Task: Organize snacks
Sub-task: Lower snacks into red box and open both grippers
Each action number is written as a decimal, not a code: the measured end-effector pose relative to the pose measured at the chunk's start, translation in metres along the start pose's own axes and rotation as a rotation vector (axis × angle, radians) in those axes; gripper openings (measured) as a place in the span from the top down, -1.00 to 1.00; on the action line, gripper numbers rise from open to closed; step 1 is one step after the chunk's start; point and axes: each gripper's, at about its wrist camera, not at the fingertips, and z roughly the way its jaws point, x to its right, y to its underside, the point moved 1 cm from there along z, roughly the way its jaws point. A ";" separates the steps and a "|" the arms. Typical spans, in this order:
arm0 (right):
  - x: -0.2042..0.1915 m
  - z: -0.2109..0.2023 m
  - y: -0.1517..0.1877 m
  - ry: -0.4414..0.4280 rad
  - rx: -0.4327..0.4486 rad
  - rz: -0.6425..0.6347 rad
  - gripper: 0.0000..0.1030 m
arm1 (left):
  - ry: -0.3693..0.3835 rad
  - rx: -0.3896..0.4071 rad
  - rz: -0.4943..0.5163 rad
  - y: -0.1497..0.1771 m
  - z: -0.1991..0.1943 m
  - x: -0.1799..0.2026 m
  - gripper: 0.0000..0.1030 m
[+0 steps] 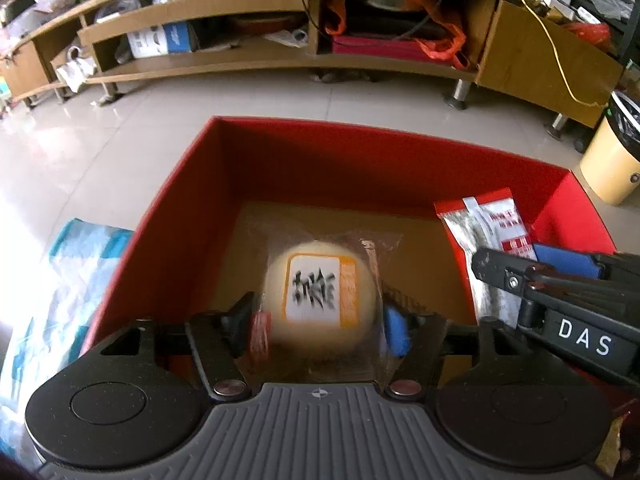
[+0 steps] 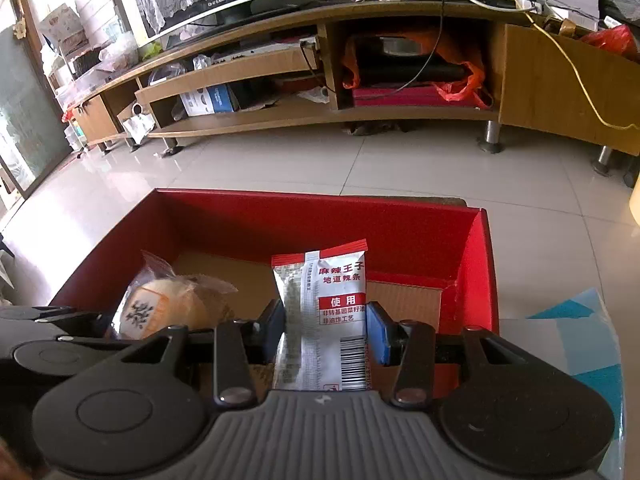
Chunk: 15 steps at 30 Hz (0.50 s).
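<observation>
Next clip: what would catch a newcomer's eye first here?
The open red cardboard box on the tiled floor dominates both views. Over it, the left gripper brackets a round pale bun in clear wrap, while the right gripper is shut on a red-and-white foil snack packet.

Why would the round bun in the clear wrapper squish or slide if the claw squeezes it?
The bun looks pale, round and puffy, so it would probably dent under a hard squeeze. Its clear wrapper is loose and crinkly at the edges, so it might slip between the left claw pads. It seems light for its size.
</observation>
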 end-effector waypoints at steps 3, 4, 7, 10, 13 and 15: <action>0.000 -0.002 -0.002 0.007 0.005 0.008 0.19 | -0.009 0.031 0.004 -0.003 -0.009 0.000 -0.59; 0.001 -0.004 -0.003 0.011 0.010 0.009 0.19 | -0.008 0.036 0.002 -0.005 -0.012 -0.001 -0.64; 0.002 -0.012 -0.006 0.018 0.021 0.022 0.19 | -0.019 0.058 0.006 -0.007 -0.023 0.000 -0.70; -0.001 -0.026 -0.007 0.025 0.043 0.015 0.19 | -0.022 0.071 0.004 -0.007 -0.035 0.000 -0.70; -0.006 -0.041 -0.007 0.024 0.057 0.013 0.19 | -0.018 0.083 0.003 -0.009 -0.048 0.001 -0.70; -0.010 -0.053 -0.006 0.027 0.066 0.010 0.18 | -0.017 0.093 0.007 -0.009 -0.057 0.001 -0.70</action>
